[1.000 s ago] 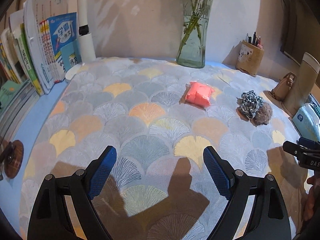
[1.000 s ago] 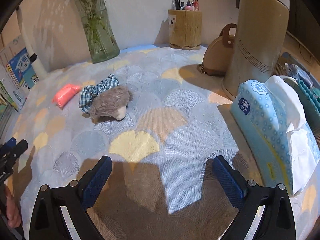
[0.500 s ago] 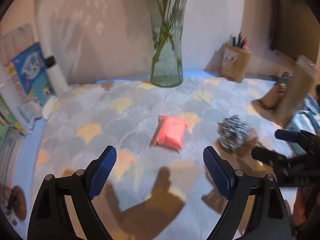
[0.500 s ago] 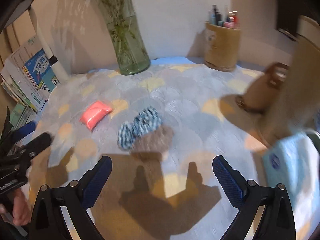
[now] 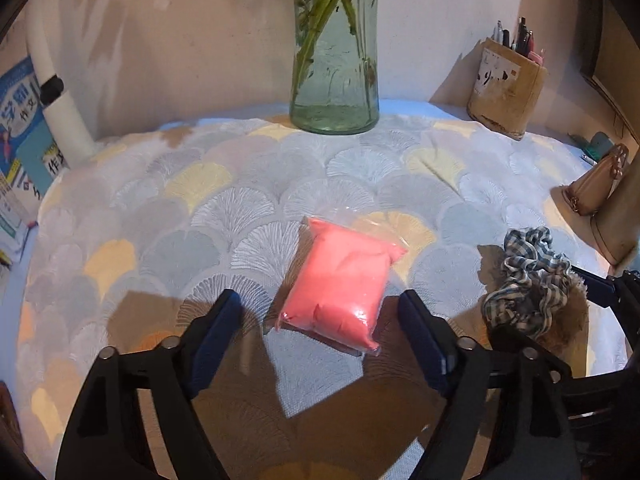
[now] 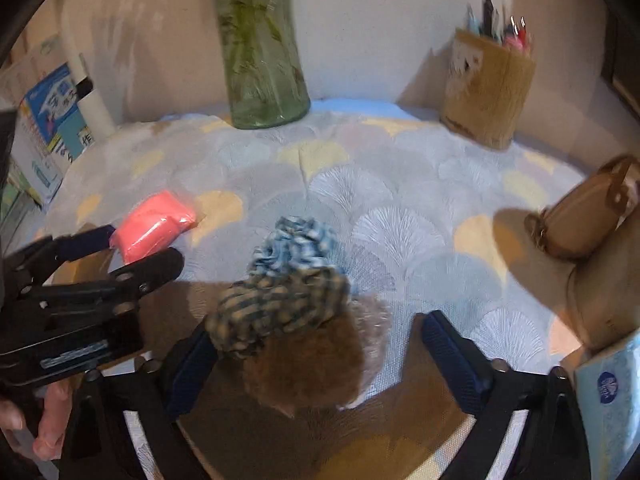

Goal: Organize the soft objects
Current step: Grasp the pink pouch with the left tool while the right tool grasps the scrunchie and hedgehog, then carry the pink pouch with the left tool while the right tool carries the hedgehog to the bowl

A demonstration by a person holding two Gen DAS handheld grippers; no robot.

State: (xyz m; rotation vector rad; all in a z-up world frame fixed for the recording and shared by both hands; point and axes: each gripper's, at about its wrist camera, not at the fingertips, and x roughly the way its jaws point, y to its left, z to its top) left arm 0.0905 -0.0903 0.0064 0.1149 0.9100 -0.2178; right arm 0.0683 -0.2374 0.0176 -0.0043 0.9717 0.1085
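1. While both grippers come down over the cloth-covered table (image 5: 248, 184), the step in hand looks like the approach to a double pick.
2. The left gripper (image 5: 320, 332) has its jaws apart, though they have just been closing; the pink packet (image 5: 340, 280) lies between them, untouched.
3. The right gripper (image 6: 320, 356) is likewise apart and has been narrowing around the furry plush toy (image 6: 308, 364), with the checked scrunchie (image 6: 288, 288) draped on it at 12 o'clock (blurred view).
4. Next, I judge, each pair must sink a little and squeeze gently; the vase (image 5: 336, 60) stands well clear at 12 o'clock.
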